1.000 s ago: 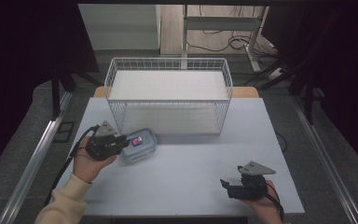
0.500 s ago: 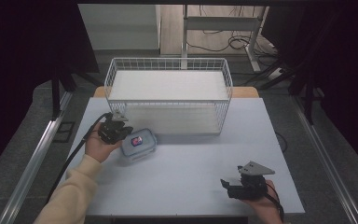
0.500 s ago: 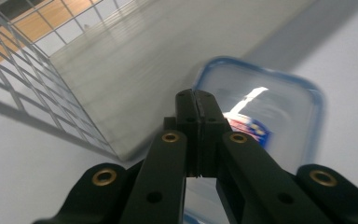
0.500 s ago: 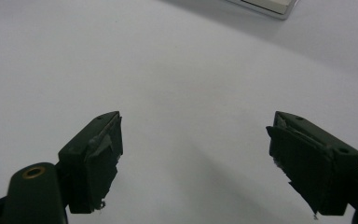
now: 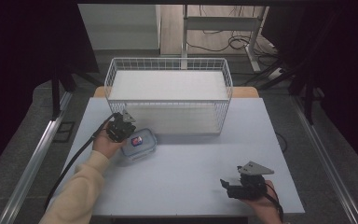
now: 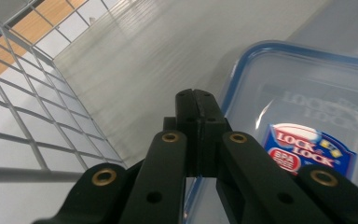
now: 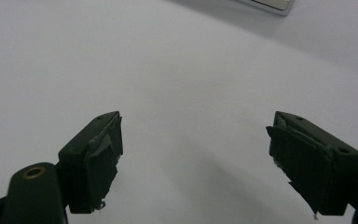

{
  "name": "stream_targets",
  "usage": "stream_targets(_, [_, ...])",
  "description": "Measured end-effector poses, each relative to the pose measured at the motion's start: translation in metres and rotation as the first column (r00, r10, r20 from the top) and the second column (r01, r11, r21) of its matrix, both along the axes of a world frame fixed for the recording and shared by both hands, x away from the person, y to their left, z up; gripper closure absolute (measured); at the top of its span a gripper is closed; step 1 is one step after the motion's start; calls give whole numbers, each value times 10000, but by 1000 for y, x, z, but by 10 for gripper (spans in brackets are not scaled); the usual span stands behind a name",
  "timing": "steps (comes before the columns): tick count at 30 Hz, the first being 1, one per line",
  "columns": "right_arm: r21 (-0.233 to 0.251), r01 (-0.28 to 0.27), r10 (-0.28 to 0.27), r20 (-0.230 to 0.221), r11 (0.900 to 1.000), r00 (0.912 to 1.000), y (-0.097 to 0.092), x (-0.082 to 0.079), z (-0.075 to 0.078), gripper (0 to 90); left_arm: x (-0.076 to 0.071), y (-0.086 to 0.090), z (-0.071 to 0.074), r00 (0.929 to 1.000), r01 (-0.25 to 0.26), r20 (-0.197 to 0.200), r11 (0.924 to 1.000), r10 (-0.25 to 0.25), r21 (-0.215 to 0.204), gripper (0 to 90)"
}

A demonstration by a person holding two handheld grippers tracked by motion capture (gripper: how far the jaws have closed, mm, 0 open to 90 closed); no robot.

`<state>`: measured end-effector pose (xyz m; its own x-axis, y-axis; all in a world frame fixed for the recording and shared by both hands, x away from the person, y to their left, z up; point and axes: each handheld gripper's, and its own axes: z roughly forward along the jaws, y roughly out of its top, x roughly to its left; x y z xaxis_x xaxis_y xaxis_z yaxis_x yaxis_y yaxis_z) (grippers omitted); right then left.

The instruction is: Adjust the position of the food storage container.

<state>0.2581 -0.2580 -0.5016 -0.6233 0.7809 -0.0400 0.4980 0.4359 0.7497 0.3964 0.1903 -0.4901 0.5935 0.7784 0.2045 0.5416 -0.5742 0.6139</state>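
- The clear plastic food container with a blue-rimmed lid and a red-and-blue label lies flat on the pale grey table, just in front of the white wire basket and near its left front corner. It is outside the basket, so if the work is to put it in there, that is not yet done.
- The left gripper sits at the container's far left edge, between container and basket. In the left gripper view its jaws are pressed together, pad against pad, with nothing between them.
- In that view the closed tips stand just beside the blue rim of the lid. Whether they touch it I cannot tell, as the black jaws hide the line of contact.
- So no grip is made: my reading is that the container is being nudged or lined up, or that the jaws must spread again before a pinch on the rim.
- The right gripper rests low over the table's near right part, well apart from the container. Its jaws are spread wide over bare table and hold nothing.
- Left to do, as I judge it: take hold of the container, lift it clear of the basket's wall and set it down inside.
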Motion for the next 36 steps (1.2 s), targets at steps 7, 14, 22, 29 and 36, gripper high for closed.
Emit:
stream_targets(7, [-45,-8,7,-53,10000,10000,0,1,-2,177,3,-1,-4,9995,194,-254,9998,-194,-3,900])
stream_targets(14, [-73,-25,25,-14,10000,10000,2,0,-2,179,-10,-17,-4,9931,959,-634,9944,-985,-436,900])
stream_targets(22, [-172,-80,79,-80,9998,9999,4,0,-4,179,-21,-30,-5,9845,1493,-821,9862,-1550,-715,900])
stream_targets(29, [-193,5,-7,-71,9998,10000,3,1,-4,180,-27,-37,-5,9776,1720,-1057,9803,-1820,-977,900])
stream_targets(36, [-164,33,-34,-57,9999,10000,3,1,-4,181,-36,-50,-4,9658,2154,-1215,9695,-2292,-1171,900])
